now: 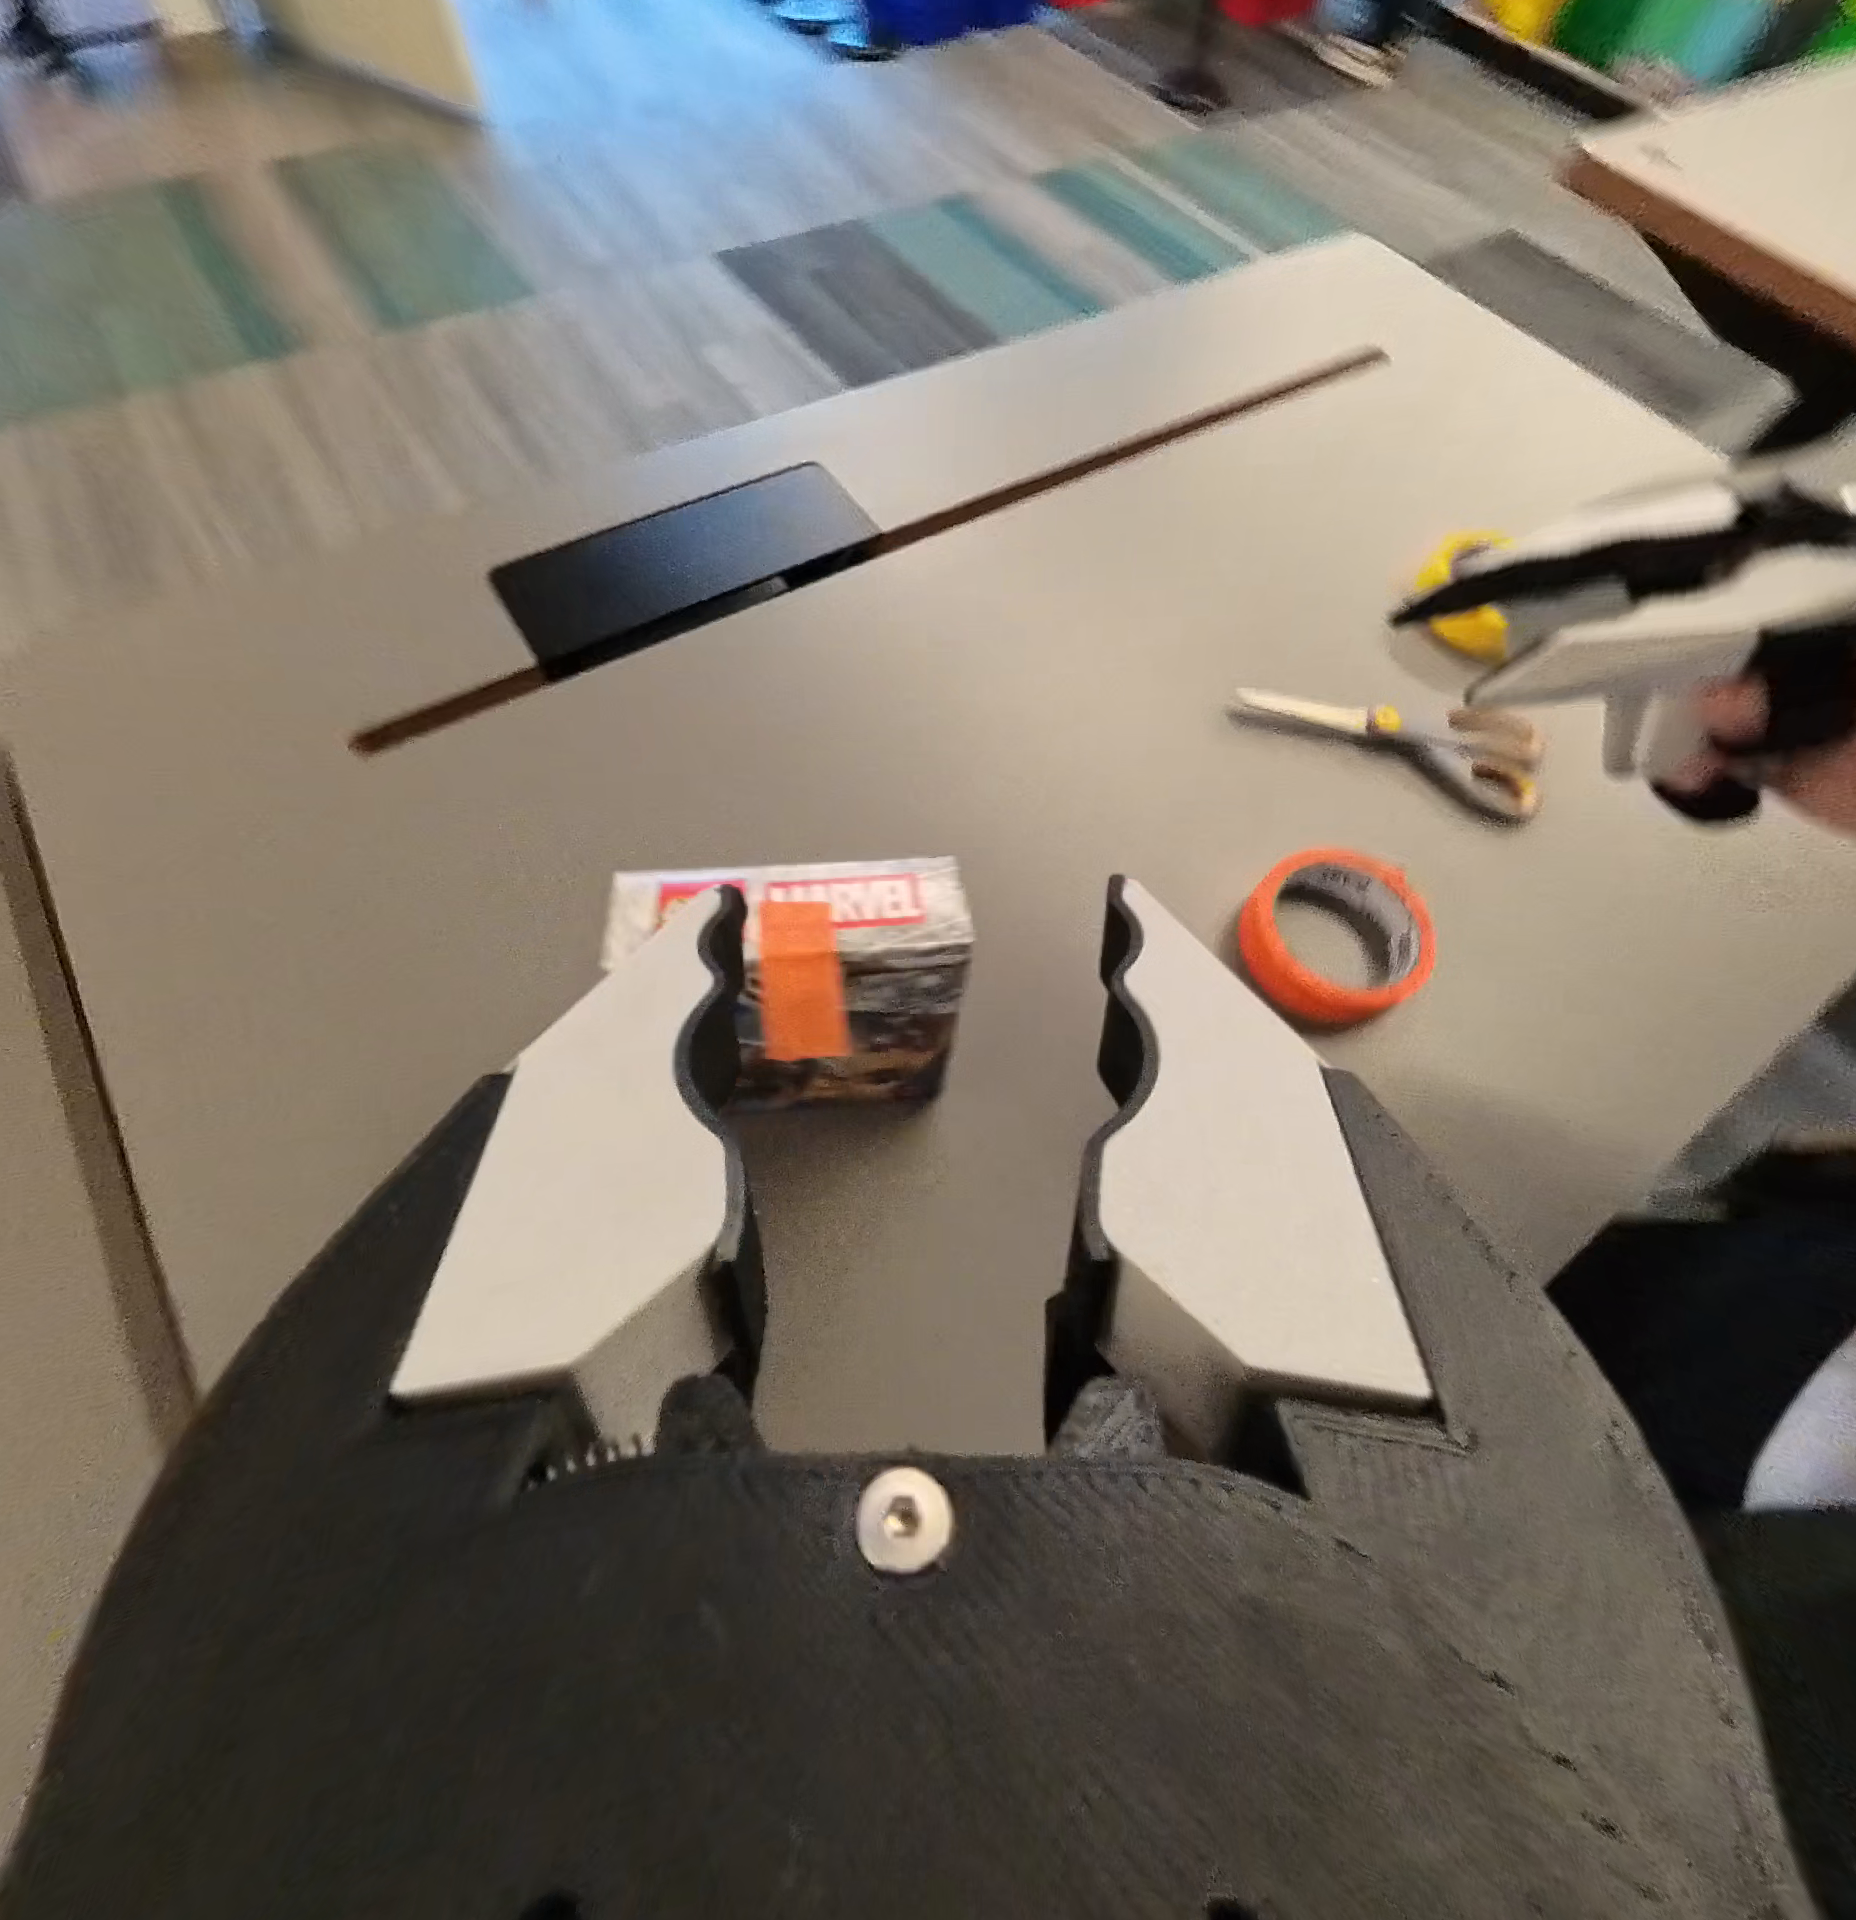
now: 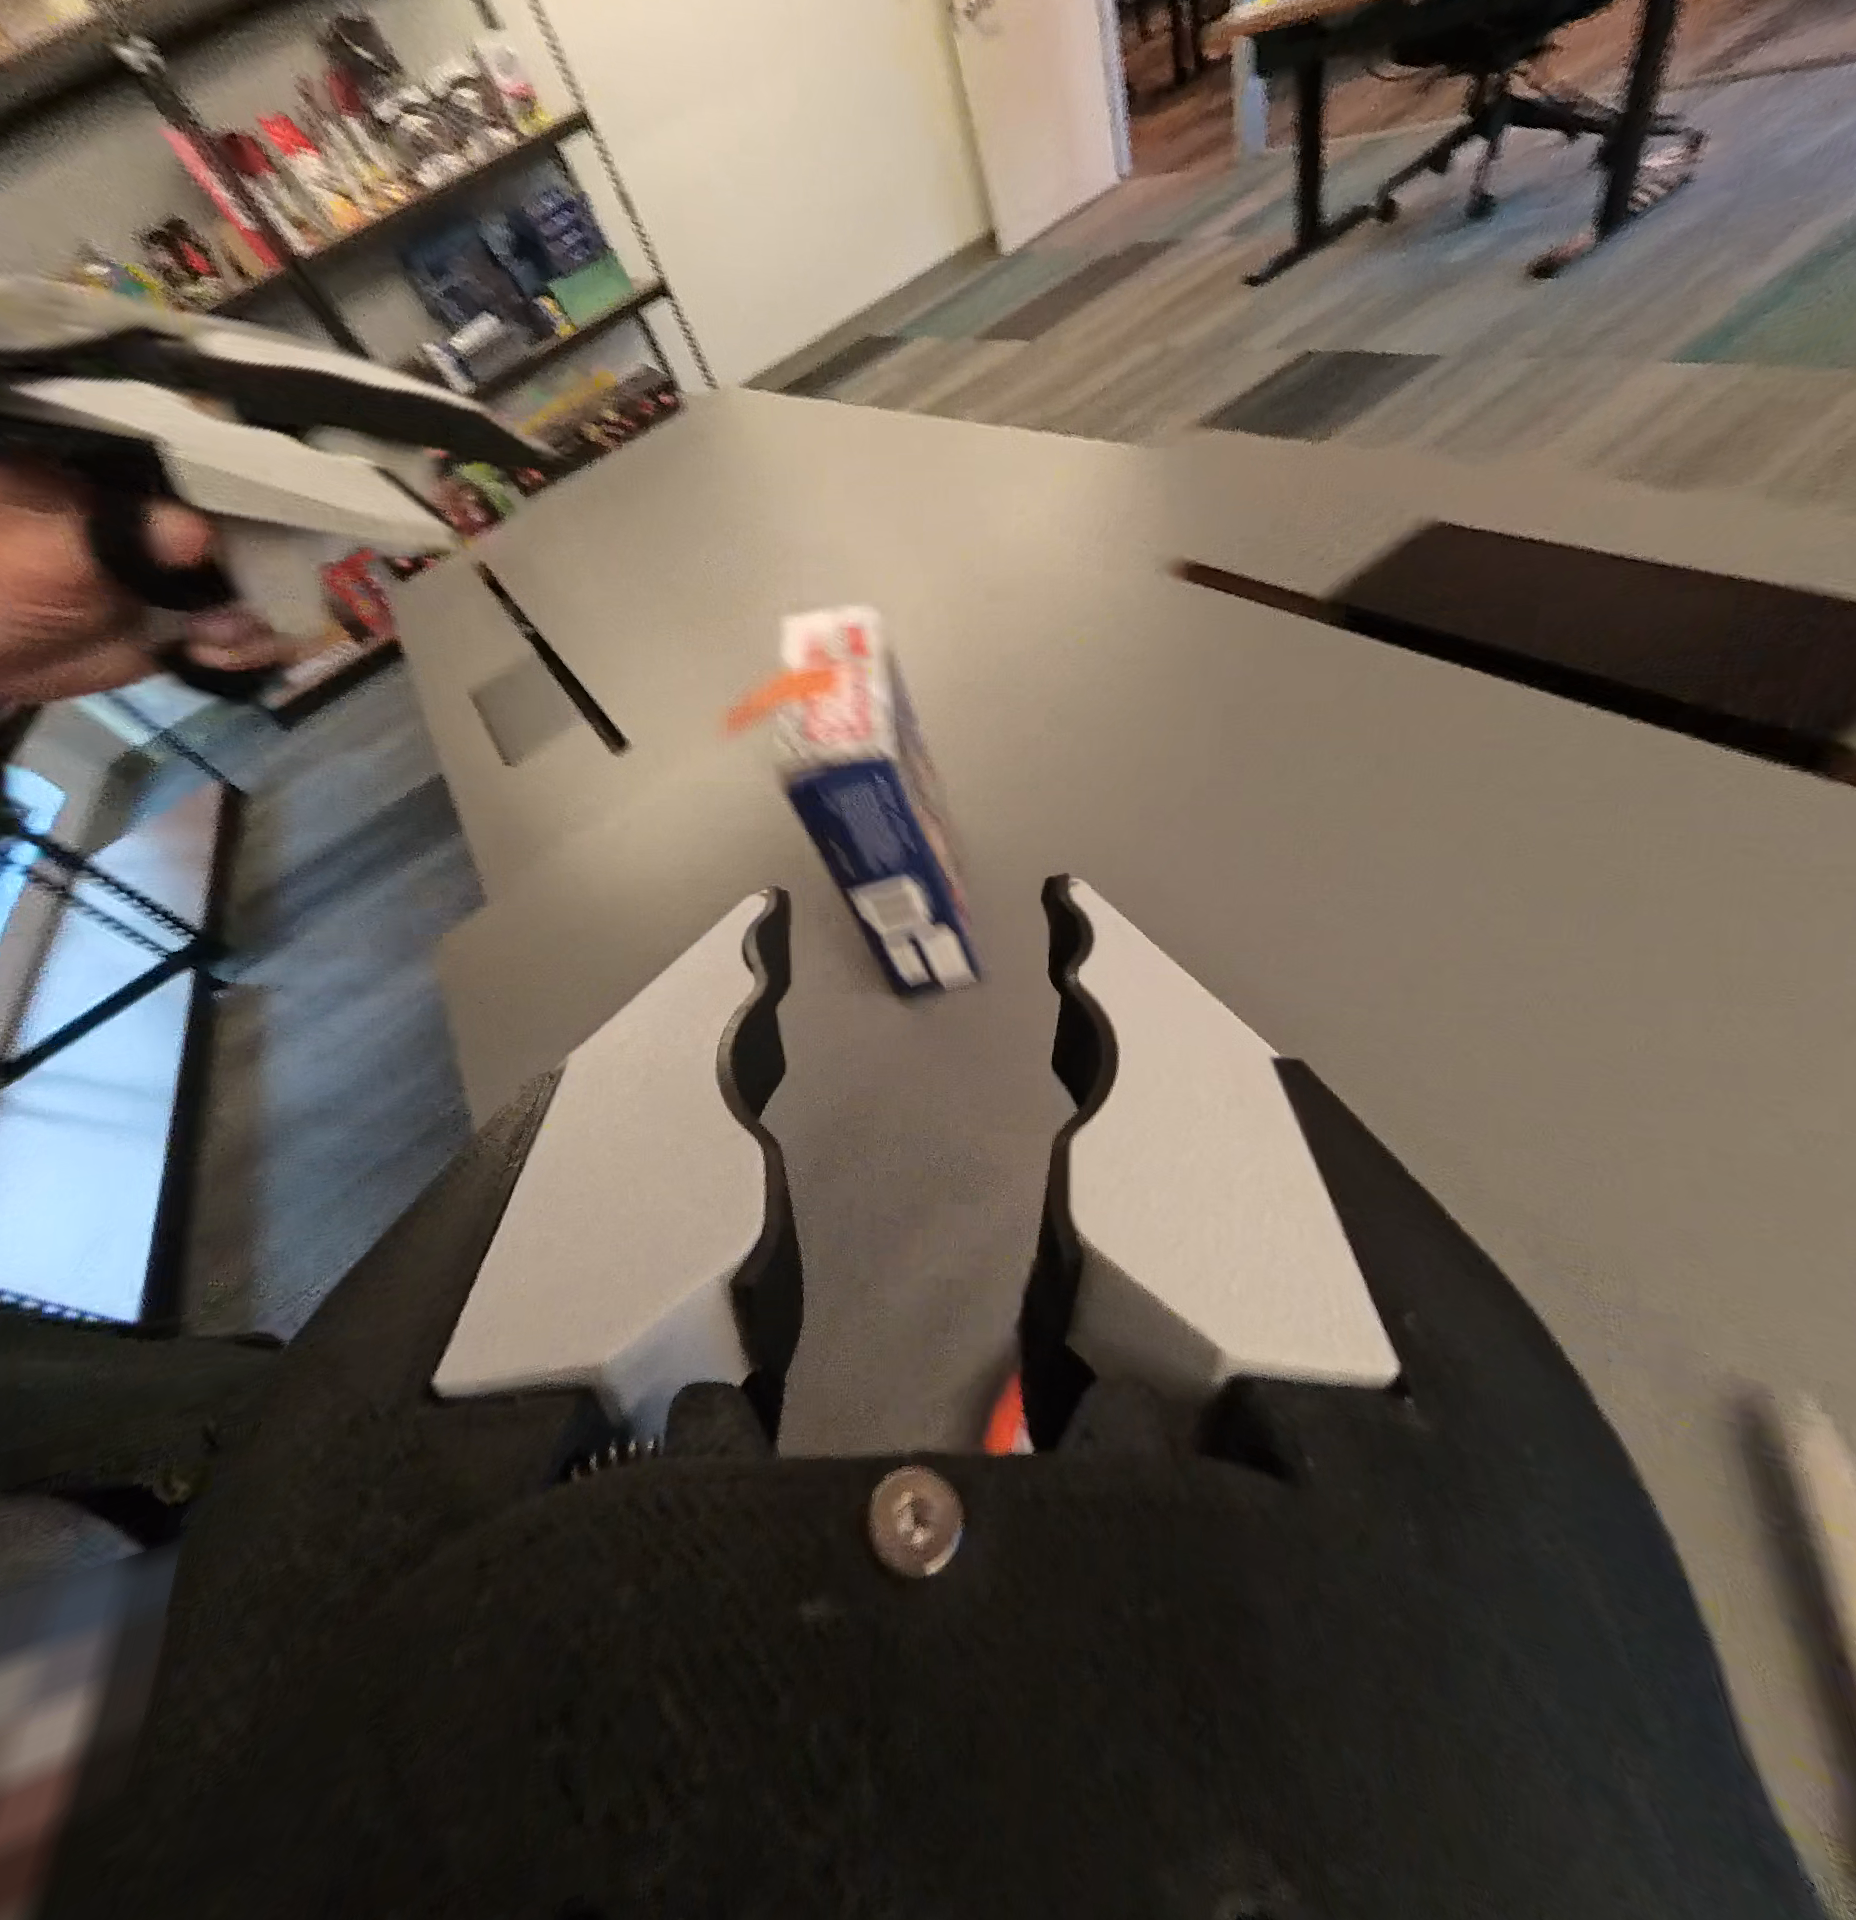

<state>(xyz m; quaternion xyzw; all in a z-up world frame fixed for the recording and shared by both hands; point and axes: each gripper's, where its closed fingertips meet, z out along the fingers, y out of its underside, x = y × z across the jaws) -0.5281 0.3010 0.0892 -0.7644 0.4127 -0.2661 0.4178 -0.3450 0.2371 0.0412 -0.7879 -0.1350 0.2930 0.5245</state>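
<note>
A small printed box [image 1: 882, 1029] stands on the grey table [image 1: 384, 935], with an orange tape strip [image 1: 799, 982] over its top edge. My left gripper [image 1: 924, 902] is open and empty just in front of the box, its left finger [image 1: 633, 1091] overlapping the box's left side. My right gripper [image 2: 916, 896] is open and empty, pointing at the box's narrow blue side [image 2: 882, 831] a short way off. An orange tape roll [image 1: 1337, 935] lies right of the box. In the left wrist view the right gripper [image 1: 1438, 655] hovers above scissors [image 1: 1391, 743].
A yellow object [image 1: 1464, 608] lies behind the right gripper. A black panel [image 1: 685, 561] and a long slot are set in the table behind the box. Stocked shelves [image 2: 384, 229] stand past the table's left edge. A second table [image 1: 1776, 197] is at far right.
</note>
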